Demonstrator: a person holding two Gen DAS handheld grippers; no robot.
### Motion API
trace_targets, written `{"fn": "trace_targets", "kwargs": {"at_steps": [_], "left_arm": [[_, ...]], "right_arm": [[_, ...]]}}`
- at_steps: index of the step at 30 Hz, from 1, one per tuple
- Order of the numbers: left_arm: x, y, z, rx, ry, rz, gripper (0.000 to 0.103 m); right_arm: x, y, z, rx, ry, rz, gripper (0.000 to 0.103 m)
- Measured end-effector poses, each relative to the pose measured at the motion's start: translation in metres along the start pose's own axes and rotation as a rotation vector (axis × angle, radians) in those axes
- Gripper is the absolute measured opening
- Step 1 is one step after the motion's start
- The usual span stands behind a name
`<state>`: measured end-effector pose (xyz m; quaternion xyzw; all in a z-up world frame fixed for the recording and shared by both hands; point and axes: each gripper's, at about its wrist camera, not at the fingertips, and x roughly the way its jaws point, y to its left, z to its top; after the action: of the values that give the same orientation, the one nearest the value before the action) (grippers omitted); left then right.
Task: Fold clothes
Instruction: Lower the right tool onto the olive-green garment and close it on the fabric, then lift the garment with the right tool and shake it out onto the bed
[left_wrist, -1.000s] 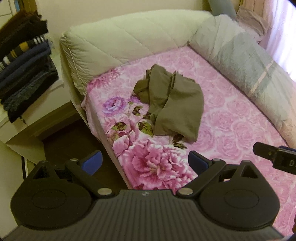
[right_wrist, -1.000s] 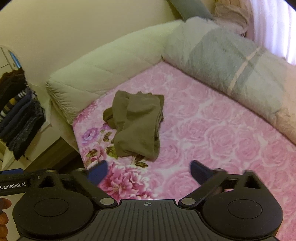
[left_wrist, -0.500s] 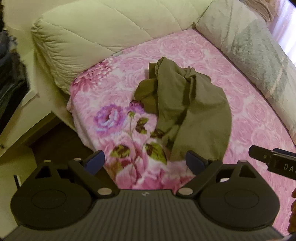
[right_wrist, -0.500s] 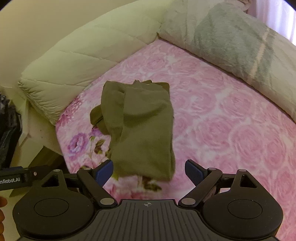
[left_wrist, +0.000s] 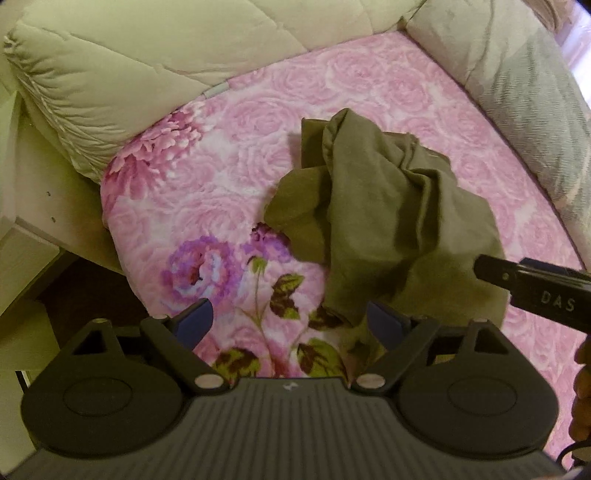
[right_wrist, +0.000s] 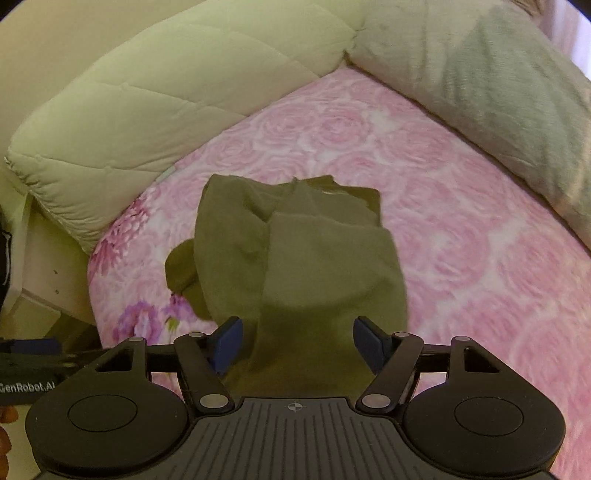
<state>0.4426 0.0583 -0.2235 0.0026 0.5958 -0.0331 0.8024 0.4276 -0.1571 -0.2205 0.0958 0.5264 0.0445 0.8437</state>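
While your two tongs hang over the near edge of the bed (left_wrist: 229, 122), the olive garment (left_wrist: 388, 221) lies crumpled on the pink rose sheet, at the middle of both views and slightly right of centre in the left one.

Your left tongs (left_wrist: 288, 319) stand wide apart and are closing a little; between them you see mostly flowered sheet, with the garment's lower hem just beside the right-hand pad, not pinched.

Your right tongs (right_wrist: 297, 343) are closing too, still apart, and the garment's near hem runs down between the pads without either pressing on it.

In the left view the right tool pokes in at the right edge, over the garment's right side.

For edges, the bed's side drops off at the lower left of both frames, where the sheet ends and pale wood shows. A quilted cream duvet (right_wrist: 155, 99) blocks the upper left, and a grey-green pillow (right_wrist: 480, 88) lines the upper right. Bare sheet lies open to the right of the garment and above it.
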Motion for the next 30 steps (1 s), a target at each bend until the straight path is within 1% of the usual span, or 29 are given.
{"fn": "trace_targets", "kwargs": {"at_steps": [4, 6, 8, 10, 11, 14, 15, 16, 18, 19, 20, 21, 22, 25, 27, 30], "left_arm": [[0.017, 0.007, 0.015, -0.017, 0.014, 0.012, 0.088], [0.022, 0.010, 0.021, -0.028, 0.017, 0.017, 0.088], [0.028, 0.014, 0.026, -0.038, 0.019, 0.022, 0.088], [0.033, 0.018, 0.030, -0.049, 0.021, 0.027, 0.088], [0.036, 0.020, 0.032, -0.054, 0.025, 0.030, 0.088], [0.045, 0.025, 0.037, -0.070, 0.039, 0.044, 0.088], [0.048, 0.026, 0.038, -0.074, 0.042, 0.048, 0.088], [0.051, 0.027, 0.039, -0.076, 0.043, 0.051, 0.088], [0.054, 0.027, 0.041, -0.077, 0.046, 0.054, 0.088], [0.055, 0.026, 0.041, -0.074, 0.047, 0.054, 0.087], [0.056, 0.025, 0.042, -0.071, 0.047, 0.054, 0.087], [0.056, 0.024, 0.043, -0.067, 0.046, 0.052, 0.086], [0.055, 0.022, 0.043, -0.061, 0.043, 0.050, 0.086], [0.047, 0.016, 0.044, -0.039, 0.030, 0.040, 0.086], [0.040, 0.009, 0.045, -0.018, 0.017, 0.031, 0.086], [0.025, -0.006, 0.044, 0.021, -0.007, 0.012, 0.084]], "right_arm": [[0.032, 0.013, 0.014, -0.063, 0.005, -0.035, 0.071], [0.044, 0.019, 0.022, -0.086, -0.012, -0.038, 0.071], [0.052, 0.023, 0.030, -0.106, -0.043, -0.029, 0.071], [0.056, 0.026, 0.038, -0.122, -0.089, 0.013, 0.071], [0.059, 0.028, 0.042, -0.132, -0.099, 0.029, 0.071], [0.084, 0.033, 0.049, -0.186, -0.048, -0.059, 0.071], [0.094, 0.033, 0.049, -0.204, -0.016, -0.089, 0.071], [0.105, 0.031, 0.048, -0.215, 0.021, -0.106, 0.071], [0.120, 0.024, 0.043, -0.227, 0.050, -0.094, 0.069], [0.126, 0.020, 0.039, -0.246, 0.062, -0.095, 0.035], [0.127, 0.015, 0.035, -0.240, 0.064, -0.089, 0.022], [0.125, 0.008, 0.032, -0.222, 0.062, -0.079, 0.019], [0.119, -0.001, 0.030, -0.170, 0.053, -0.048, 0.014], [0.084, -0.035, 0.024, 0.025, 0.005, 0.023, 0.012], [0.052, -0.059, 0.016, 0.140, -0.042, 0.032, 0.011], [-0.005, -0.098, -0.006, 0.300, -0.112, 0.016, 0.011]]}}
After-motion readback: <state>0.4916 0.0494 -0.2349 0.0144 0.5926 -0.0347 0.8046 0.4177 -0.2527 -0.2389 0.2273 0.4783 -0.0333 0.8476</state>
